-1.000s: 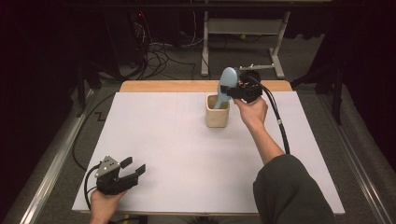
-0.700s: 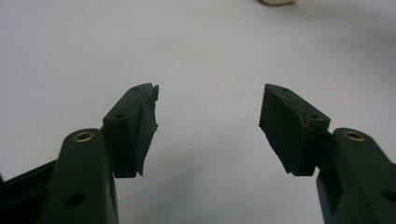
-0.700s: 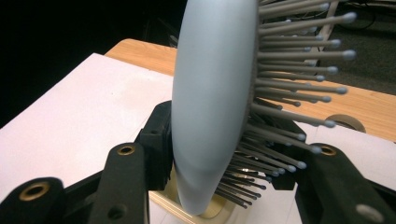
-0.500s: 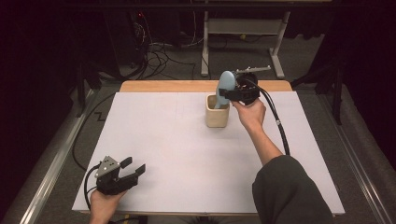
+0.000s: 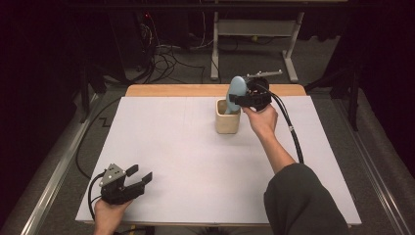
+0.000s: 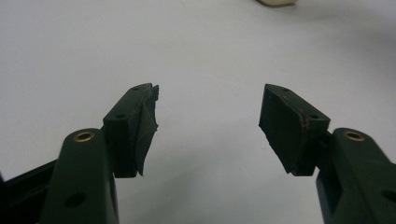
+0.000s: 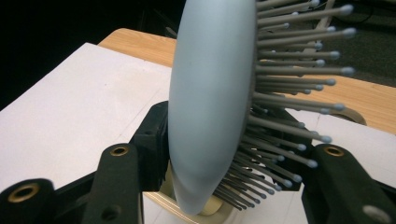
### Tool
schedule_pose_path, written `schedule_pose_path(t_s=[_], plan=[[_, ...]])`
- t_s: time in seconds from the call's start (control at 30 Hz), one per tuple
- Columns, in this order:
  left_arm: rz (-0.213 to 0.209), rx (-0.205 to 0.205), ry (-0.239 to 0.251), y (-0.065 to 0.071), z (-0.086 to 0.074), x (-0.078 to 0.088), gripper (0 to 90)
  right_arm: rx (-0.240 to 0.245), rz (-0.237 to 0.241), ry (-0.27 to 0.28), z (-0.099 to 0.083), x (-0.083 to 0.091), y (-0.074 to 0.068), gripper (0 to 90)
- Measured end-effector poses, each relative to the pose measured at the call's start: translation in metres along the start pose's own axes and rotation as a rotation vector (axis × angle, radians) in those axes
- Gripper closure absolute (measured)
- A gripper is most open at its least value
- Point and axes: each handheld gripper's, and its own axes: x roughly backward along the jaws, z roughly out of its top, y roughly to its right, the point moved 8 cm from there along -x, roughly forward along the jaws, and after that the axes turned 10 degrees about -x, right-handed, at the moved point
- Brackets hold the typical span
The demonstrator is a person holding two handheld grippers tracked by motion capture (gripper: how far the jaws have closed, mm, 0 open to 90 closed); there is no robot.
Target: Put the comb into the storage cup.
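Right gripper view shows the hairbrush standing between the jaws of the right gripper, which have just been opening, above the cup. Left gripper is wide open, with nothing between its jaws.

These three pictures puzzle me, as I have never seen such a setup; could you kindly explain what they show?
A person sits at a table covered with a white sheet and holds a hand-operated two-jaw gripper in each hand.

The high view looks down from above the person. The other two come from small cameras riding on the grippers, looking along their black jaws.

The left gripper rests near the table's front left corner, jaws open with nothing between them.

The right gripper is at a beige cup standing toward the table's far edge. A pale blue hairbrush stands handle-down in the cup, its head between the jaws, bristles toward one of them. Those jaws have just been opening, so the brush is apparently being let go.
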Motion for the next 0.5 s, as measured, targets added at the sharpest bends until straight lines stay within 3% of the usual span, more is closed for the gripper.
schedule_pose_path(t_s=[0.5], plan=[[-0.004,0.007,0.010,0.0005,0.0011,0.0009,37.0,0.020,-0.006,0.009,0.0022,0.0048,0.0019,39.4]])
